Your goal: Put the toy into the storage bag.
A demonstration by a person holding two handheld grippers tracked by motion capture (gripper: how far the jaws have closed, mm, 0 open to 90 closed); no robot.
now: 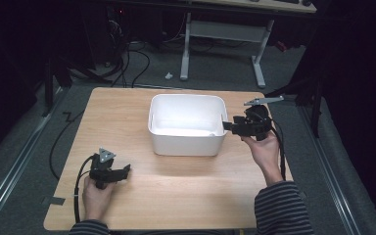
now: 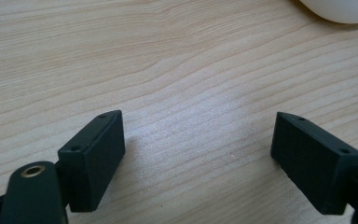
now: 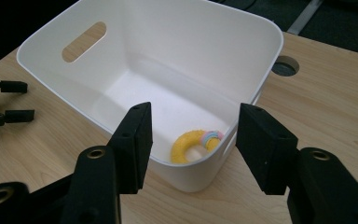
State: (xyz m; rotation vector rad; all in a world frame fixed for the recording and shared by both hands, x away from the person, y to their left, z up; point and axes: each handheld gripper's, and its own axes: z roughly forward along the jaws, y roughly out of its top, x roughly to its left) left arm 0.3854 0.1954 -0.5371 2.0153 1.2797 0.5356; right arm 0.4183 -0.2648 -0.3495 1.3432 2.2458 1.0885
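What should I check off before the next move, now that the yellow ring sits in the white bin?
1. Ring lying on the bin's floor, near a corner: ok.
2. Right tool open, nothing between its jaws: ok.
3. Right tool clear of the bin, beside its right wall: ok.
4. Left tool open and empty over bare table: ok.
5. Bin upright on the table: ok.
6. Anything else left to collect on the table: cannot tell beyond what the high view covers.

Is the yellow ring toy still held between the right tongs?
No, the yellow ring toy lies on the floor of the white plastic bin, beyond the open right tongs.
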